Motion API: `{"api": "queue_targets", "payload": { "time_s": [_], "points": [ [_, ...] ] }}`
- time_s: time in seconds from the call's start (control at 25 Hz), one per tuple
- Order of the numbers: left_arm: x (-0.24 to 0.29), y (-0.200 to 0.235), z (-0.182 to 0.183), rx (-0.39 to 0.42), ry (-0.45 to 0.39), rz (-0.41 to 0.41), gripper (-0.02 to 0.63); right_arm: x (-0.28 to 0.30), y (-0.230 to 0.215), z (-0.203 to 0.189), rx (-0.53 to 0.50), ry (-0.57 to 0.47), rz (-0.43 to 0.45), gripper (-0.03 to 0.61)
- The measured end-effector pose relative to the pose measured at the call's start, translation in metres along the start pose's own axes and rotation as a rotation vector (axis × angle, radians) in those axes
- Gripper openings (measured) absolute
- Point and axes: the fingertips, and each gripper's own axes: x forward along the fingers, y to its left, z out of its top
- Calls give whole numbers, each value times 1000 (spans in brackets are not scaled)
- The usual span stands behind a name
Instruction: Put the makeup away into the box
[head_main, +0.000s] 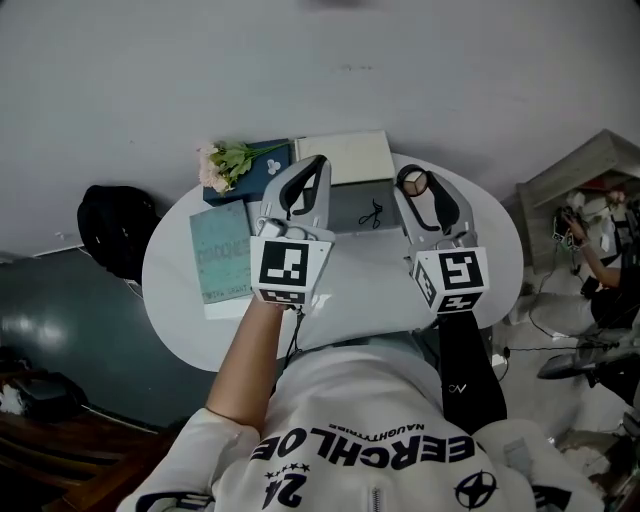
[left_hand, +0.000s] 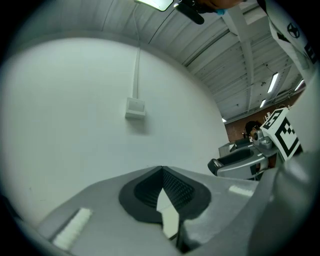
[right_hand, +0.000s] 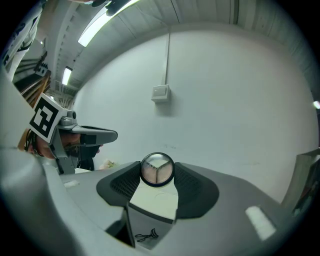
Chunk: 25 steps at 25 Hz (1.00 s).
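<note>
My right gripper (head_main: 414, 182) (right_hand: 157, 170) is shut on a small round compact (head_main: 414, 183) (right_hand: 157, 169) with a glossy, three-part face. It holds the compact above the right side of the open grey box (head_main: 349, 216) (right_hand: 131, 226). A black eyelash curler (head_main: 372, 213) (right_hand: 146, 235) lies inside the box. The white lid (head_main: 345, 155) (right_hand: 156, 201) stands open behind it. My left gripper (head_main: 318, 160) (left_hand: 161, 169) hovers over the box's left side, shut, with its tips touching and nothing held.
A round white table (head_main: 480, 215) carries the box, a teal book (head_main: 222, 252), a dark blue book (head_main: 262, 172) and a small bunch of pink flowers (head_main: 225, 162). A black bag (head_main: 115, 225) sits off the table's left. A person (head_main: 597, 250) sits at the far right.
</note>
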Motion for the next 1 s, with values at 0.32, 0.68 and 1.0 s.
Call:
{"api": "queue_targets", "payload": {
  "time_s": [0.32,0.68,1.0],
  "points": [
    [-23,36,-8,-4,11,66,0,23,40,2,-14,3,73,242],
    [-33,51,-17,-6,19,83,0,49,74,-27,-52,113,159,242],
    [-49,71,-30,-18,40,132,0,82,123,-92,-56,299,285,242]
  ]
}}
